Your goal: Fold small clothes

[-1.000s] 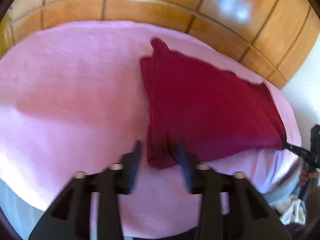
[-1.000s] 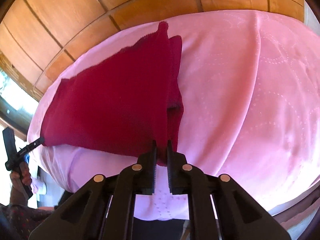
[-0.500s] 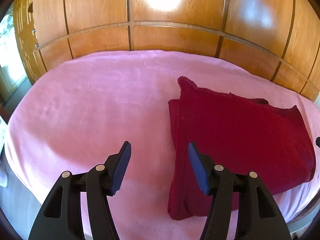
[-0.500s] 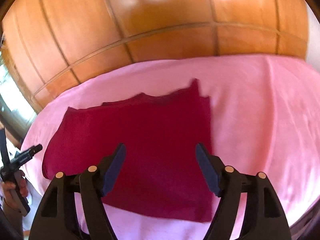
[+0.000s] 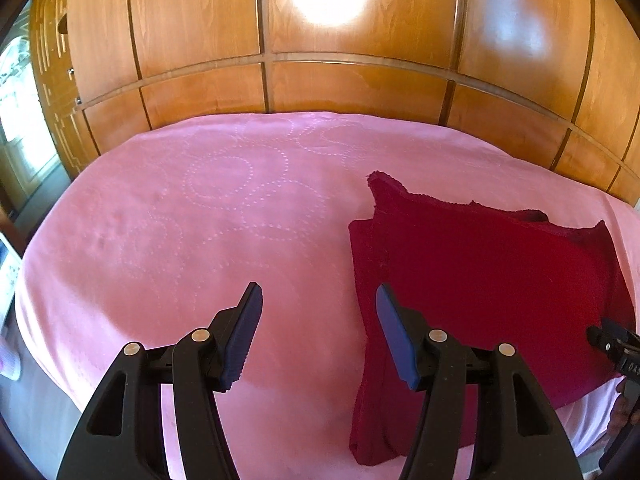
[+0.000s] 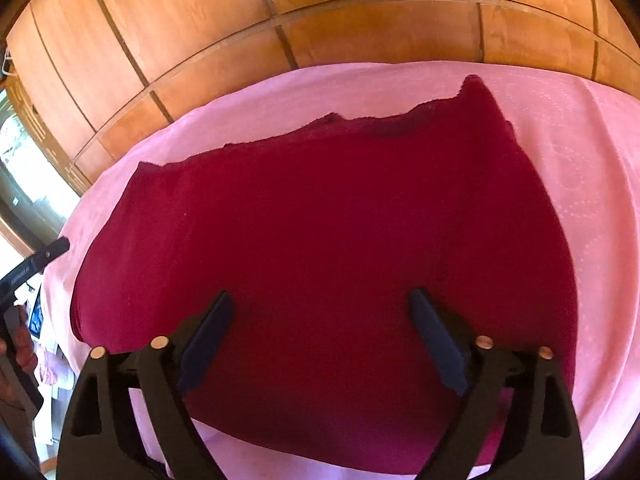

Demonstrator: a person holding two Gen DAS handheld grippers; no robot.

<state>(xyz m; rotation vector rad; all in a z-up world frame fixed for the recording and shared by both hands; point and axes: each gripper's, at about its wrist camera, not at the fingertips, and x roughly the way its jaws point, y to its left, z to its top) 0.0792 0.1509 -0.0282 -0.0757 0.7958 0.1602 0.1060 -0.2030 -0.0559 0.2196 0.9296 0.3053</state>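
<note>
A dark red garment [image 5: 492,280] lies folded flat on the pink bedspread [image 5: 208,216], on the right in the left wrist view. It fills the middle of the right wrist view [image 6: 328,240]. My left gripper [image 5: 318,300] is open and empty, above the bedspread just left of the garment's folded edge. My right gripper [image 6: 322,304] is open and empty, hovering over the near part of the garment. The tip of the right gripper shows at the right edge of the left wrist view [image 5: 612,344].
A wooden panelled wall [image 5: 360,80] runs behind the bed. The bedspread's near edge drops off below both grippers. A bright window or doorway [image 5: 20,120] is at the far left. Papers lie on the floor beside the bed [image 6: 52,360].
Both grippers have let go of the garment, opened, and pulled up and back. The garment now lies flat and folded on the bedspread.
</note>
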